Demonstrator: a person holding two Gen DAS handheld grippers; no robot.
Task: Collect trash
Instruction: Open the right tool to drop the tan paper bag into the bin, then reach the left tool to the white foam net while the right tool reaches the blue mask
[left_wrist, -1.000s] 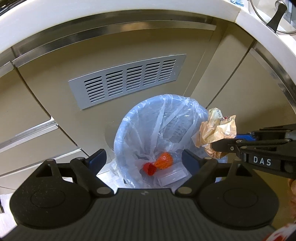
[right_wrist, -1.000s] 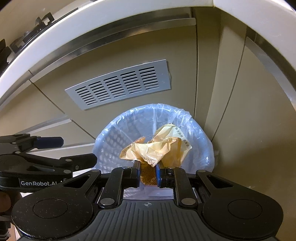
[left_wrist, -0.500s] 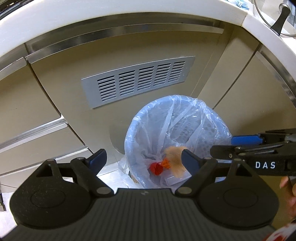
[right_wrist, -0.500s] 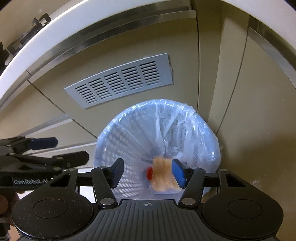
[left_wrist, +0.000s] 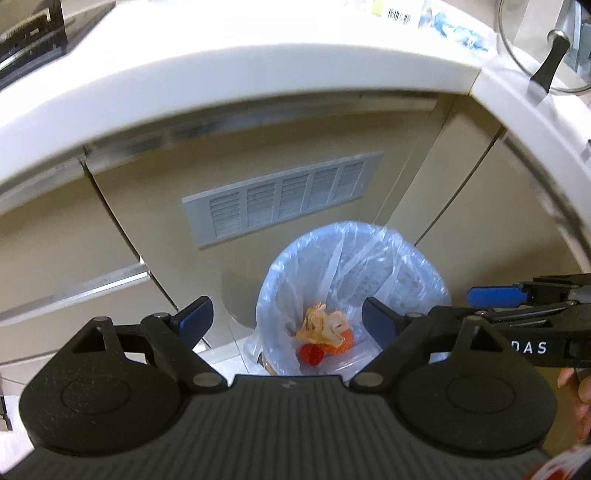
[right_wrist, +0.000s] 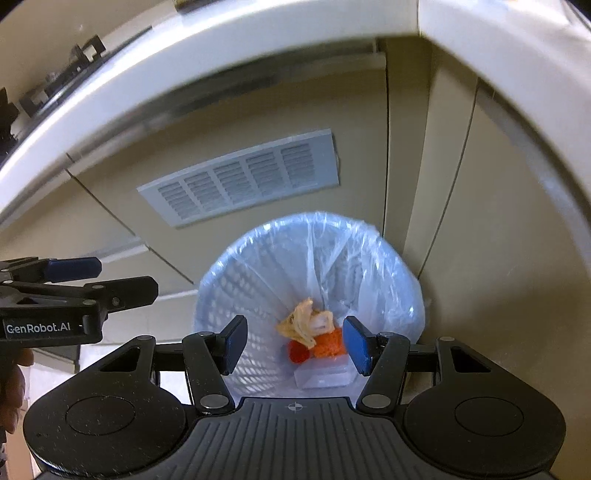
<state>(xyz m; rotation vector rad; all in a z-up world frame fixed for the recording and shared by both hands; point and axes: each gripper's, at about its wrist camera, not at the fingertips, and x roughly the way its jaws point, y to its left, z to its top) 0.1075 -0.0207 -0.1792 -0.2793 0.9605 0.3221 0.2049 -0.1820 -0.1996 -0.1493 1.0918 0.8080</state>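
Observation:
A blue waste bin lined with a clear bag stands on the floor against the beige cabinets. At its bottom lies a crumpled tan wrapper on top of a red cap, an orange scrap and a clear plastic box. My right gripper hovers over the bin, open, nothing between its blue pads. My left gripper is open wide and empty, above the bin's left side.
A grey vent grille sits in the cabinet panel behind the bin. The white countertop edge overhangs above, with a glass pot lid on it. Drawer fronts run to the left. A hand shows at the right edge.
My right gripper opened and let go of the tan wrapper, which fell into the bin onto the other trash. Both grippers have risen a little, so the bin looks smaller.

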